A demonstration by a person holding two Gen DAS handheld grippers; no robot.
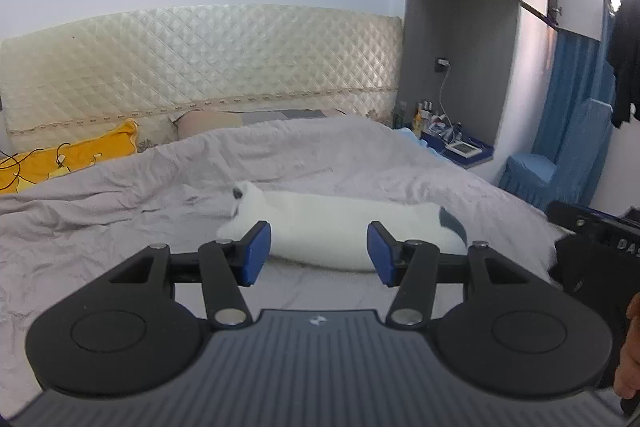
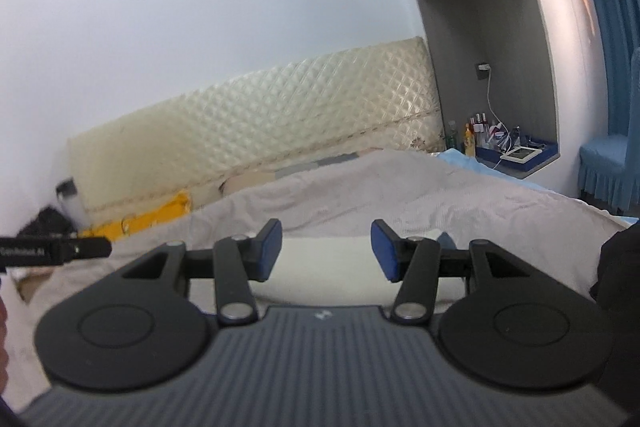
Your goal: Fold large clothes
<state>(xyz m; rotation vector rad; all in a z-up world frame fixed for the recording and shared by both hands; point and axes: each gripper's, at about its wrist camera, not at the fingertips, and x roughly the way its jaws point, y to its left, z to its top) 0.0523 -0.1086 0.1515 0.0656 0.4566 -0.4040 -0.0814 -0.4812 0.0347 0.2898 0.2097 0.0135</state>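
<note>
- Left wrist view: the left hand-held gripper (image 1: 319,253) hangs over the bed (image 1: 100,211) with its blue pads (image 1: 256,253) spread wide and nothing between them.
- Dead ahead of it lies the white garment (image 1: 340,227), bunched into a long roll on the grey bedcover. It sits just beyond the fingertips, apart from them, not touched.
- The roll's long axis runs left to right across the gripper's line of sight, so the jaws face its long side rather than an end. A dark detail shows at its left end and a grey patch at its right end.
- At the right edge a black device pokes in; I judge it to be the other gripper, but it is cut off.
- Right wrist view: the right hand-held gripper (image 2: 326,251) is also wide open and empty, tilted, looking across the bed towards the quilted headboard (image 2: 280,115).
- The white garment (image 2: 328,267) fills the gap low between the pads, close under the fingers and largely hidden behind the gripper body. Contact I cannot tell.
- My read: both grippers stand side by side facing the roll's long side. The right one looks nearer, so each would take an end to spread it flat before any fold.
</note>
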